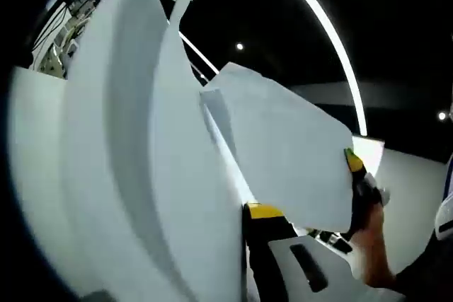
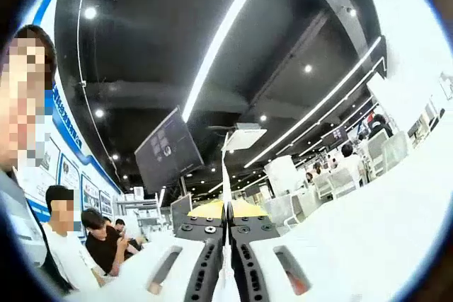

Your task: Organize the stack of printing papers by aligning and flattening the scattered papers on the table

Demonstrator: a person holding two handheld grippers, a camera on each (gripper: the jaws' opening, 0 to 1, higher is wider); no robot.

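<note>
The stack of white printing papers [image 1: 141, 175] is lifted and bowed, with its sheets fanning apart in the left gripper view. My left gripper [image 1: 248, 211] is shut on the stack's lower edge; one yellow-tipped jaw shows and the sheets hide the other. The right gripper [image 1: 352, 164] pinches the far edge of the front sheet [image 1: 290, 146], with a person's hand [image 1: 371, 238] behind it. In the right gripper view my right gripper [image 2: 226, 210] is shut on the papers [image 2: 226, 175], which show edge-on as a thin white line rising between the yellow tips.
A white table surface [image 2: 375, 231] spreads to the right. Several people [image 2: 106, 245] sit at the left, others at chairs [image 2: 340, 178] farther back. A dark monitor [image 2: 168, 150] hangs overhead under long ceiling light strips [image 2: 219, 40].
</note>
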